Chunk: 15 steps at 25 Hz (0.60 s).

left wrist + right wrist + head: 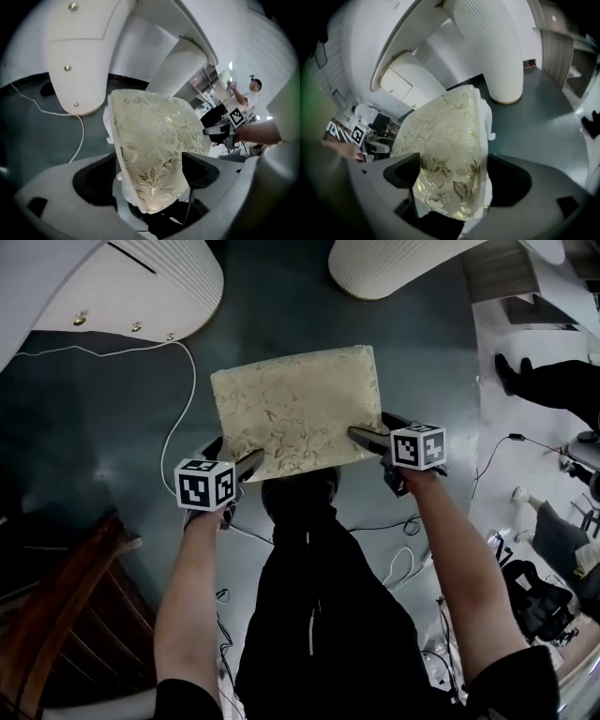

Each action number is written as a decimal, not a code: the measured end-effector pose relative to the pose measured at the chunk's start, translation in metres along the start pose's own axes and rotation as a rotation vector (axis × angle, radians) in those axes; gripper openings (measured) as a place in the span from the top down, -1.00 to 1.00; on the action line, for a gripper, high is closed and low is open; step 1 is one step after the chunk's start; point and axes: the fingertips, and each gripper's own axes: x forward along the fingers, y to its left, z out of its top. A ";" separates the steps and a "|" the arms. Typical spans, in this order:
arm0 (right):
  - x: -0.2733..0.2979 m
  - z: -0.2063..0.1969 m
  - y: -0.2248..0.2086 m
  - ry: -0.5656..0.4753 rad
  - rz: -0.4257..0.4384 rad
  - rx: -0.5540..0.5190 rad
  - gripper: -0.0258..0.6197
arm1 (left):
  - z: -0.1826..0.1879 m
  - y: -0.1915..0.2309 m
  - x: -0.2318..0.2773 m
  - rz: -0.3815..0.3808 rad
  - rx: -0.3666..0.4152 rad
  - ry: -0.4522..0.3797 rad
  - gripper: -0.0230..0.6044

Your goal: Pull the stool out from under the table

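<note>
both left gripper (251,462) and right gripper (362,434) clamp the stool (295,404).

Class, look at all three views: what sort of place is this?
Probably an indoor studio or showroom: white ribbed table pedestals, a brocade-topped stool, and loose cables across the dark floor.
</note>
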 end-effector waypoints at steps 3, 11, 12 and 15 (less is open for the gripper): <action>-0.034 -0.003 0.006 -0.010 -0.116 -0.086 -0.19 | 0.008 -0.006 -0.029 0.027 0.058 -0.027 -0.47; -0.179 0.009 0.120 -0.184 -0.197 -0.158 0.41 | 0.043 -0.071 -0.174 -0.010 -0.004 -0.287 -0.10; -0.195 0.012 0.138 -0.217 -0.190 -0.153 0.46 | 0.048 -0.080 -0.194 -0.022 -0.007 -0.316 -0.08; -0.236 0.015 0.186 -0.291 -0.158 -0.158 0.55 | 0.062 -0.108 -0.247 -0.039 0.022 -0.395 0.00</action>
